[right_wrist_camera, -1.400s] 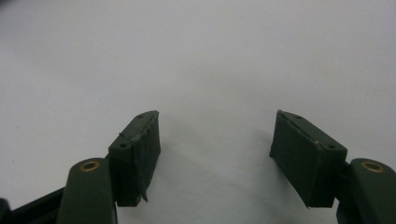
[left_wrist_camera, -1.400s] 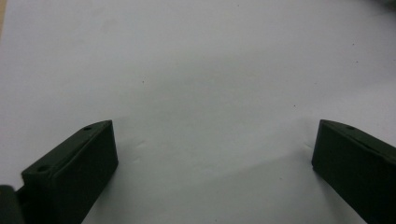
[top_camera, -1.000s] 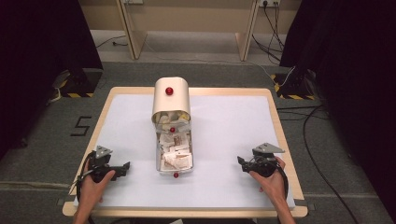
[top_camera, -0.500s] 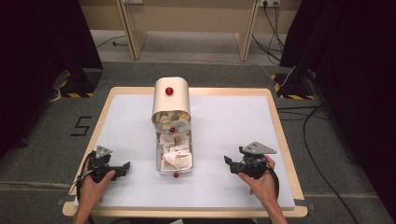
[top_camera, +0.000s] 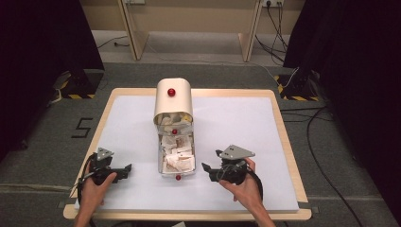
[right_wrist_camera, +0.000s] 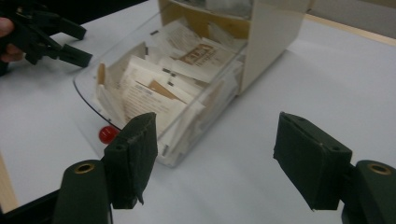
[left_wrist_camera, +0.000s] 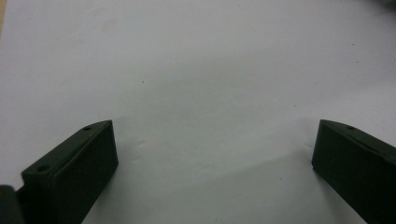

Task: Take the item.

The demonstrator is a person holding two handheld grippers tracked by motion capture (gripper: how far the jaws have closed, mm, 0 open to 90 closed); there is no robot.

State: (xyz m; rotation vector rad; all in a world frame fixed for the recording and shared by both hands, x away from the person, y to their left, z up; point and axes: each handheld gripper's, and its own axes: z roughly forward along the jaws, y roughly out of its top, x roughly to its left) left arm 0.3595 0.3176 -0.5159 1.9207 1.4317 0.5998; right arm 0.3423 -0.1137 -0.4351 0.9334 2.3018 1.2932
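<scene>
A cream box point(top_camera: 173, 101) with a red knob on top stands mid-table. Its clear drawer point(top_camera: 162, 156) is pulled out toward me and is full of paper sachets point(top_camera: 177, 153); a red knob point(top_camera: 178, 177) marks its front. My right gripper point(top_camera: 205, 170) is just right of the drawer front, pointing left at it. In the right gripper view its jaws point(right_wrist_camera: 229, 154) stand apart with nothing between them, having just closed a little; the drawer's corner point(right_wrist_camera: 88, 93) and knob point(right_wrist_camera: 108, 134) lie just ahead. My left gripper point(top_camera: 126, 169) rests left of the drawer, open point(left_wrist_camera: 212, 154) over bare mat.
A white mat point(top_camera: 236, 123) covers the wooden table, whose rim point(top_camera: 288, 142) shows on the right. Grey floor with cables surrounds it, and wooden legs stand behind. The left gripper point(right_wrist_camera: 77, 44) appears beyond the drawer in the right gripper view.
My right hand has carried its gripper left from near the table's right edge, to just beside the drawer front. The left gripper and the drawer have stayed put.
</scene>
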